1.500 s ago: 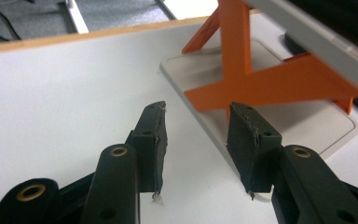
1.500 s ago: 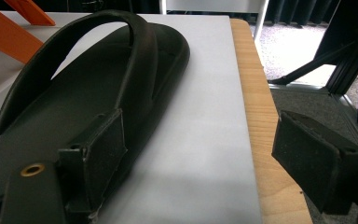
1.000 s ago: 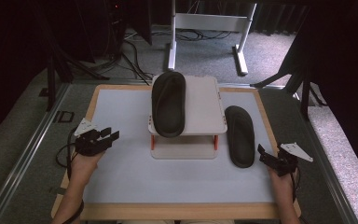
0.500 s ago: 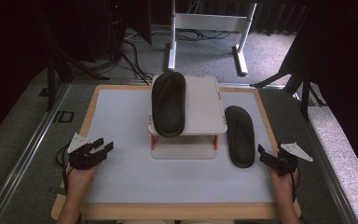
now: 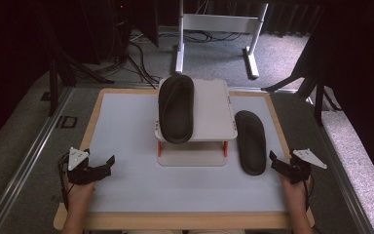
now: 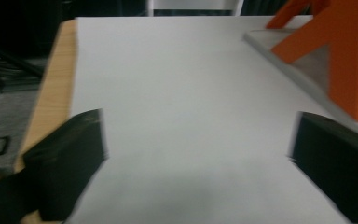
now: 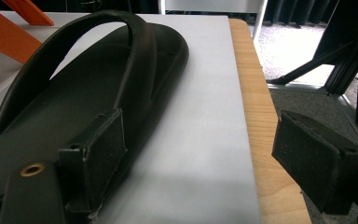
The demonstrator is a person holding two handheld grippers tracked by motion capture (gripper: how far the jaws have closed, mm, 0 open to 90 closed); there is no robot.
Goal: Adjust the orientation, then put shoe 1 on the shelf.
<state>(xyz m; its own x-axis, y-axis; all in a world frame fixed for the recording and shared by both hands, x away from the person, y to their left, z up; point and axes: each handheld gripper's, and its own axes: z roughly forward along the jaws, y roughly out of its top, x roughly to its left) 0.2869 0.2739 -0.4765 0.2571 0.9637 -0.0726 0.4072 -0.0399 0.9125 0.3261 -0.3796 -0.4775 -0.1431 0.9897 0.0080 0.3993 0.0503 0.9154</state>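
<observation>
At the front left corner of the white worktop with a light wooden border (image 5: 126,131), the left tongs (image 5: 108,162) hover just inside the left edge. Their jaws stand wide apart and hold nothing; below them is only the bare surface. The left hand (image 5: 78,187) comes in from the front edge, with the tongs pointing to the right, toward the middle.

In the middle, nearer the back edge, stands a small white two-level rack with orange legs (image 5: 209,117). One dark rubber sandal with a strap (image 5: 176,107) lies on the left part of its top shelf, probably placed there for storage. The second dark sandal (image 5: 251,141) lies flat on the worktop just beside the right side of the rack, near the right edge; it seems to wait for its turn.

At the front right corner, the right tongs (image 5: 274,160) are also wide and empty, pointing at the heel end of this second sandal, very near it. The right hand (image 5: 294,187) rests low over the wooden border.
</observation>
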